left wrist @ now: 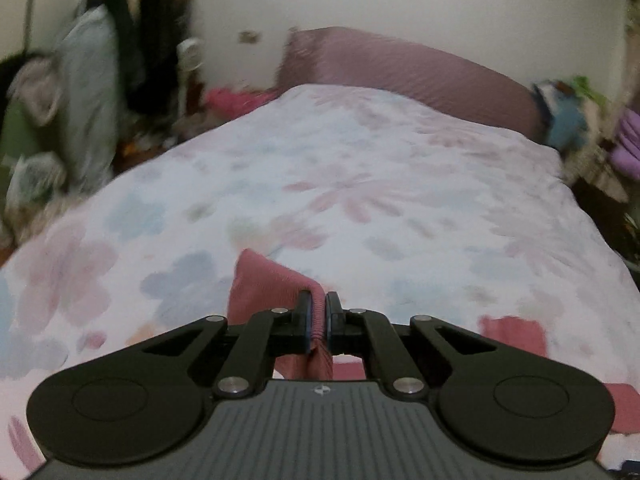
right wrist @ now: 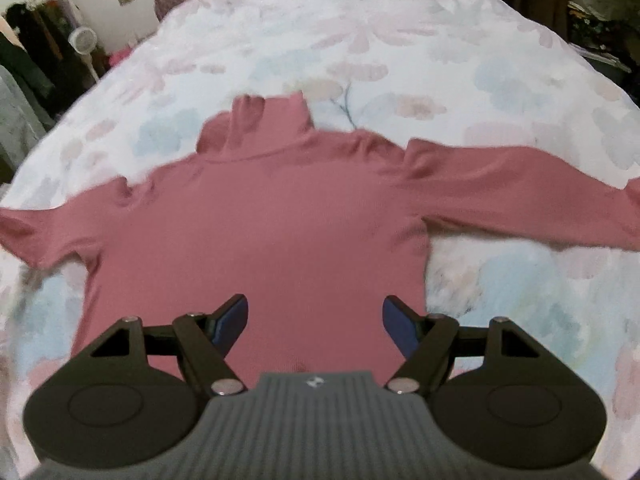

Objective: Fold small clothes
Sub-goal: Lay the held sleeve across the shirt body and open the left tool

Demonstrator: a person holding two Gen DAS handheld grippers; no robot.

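Observation:
A dusty-pink turtleneck top (right wrist: 260, 216) lies flat on the floral bedspread (right wrist: 400, 40), collar pointing away and both sleeves spread out to the sides. My right gripper (right wrist: 314, 314) hovers open over the lower body of the top, with nothing between its blue pads. In the left wrist view, my left gripper (left wrist: 319, 306) is shut on a ribbed edge of the pink top (left wrist: 264, 284). The pinched cloth is lifted into a fold above the bedspread (left wrist: 360, 160), and more pink fabric (left wrist: 514, 334) shows lower right. Which part of the top is pinched I cannot tell.
A mauve pillow (left wrist: 400, 68) lies at the head of the bed against the wall. Hanging clothes (left wrist: 120, 48) and clutter crowd the left side, with a small white fan (right wrist: 82, 38) there. More piled things (left wrist: 568, 120) stand at the bed's right side.

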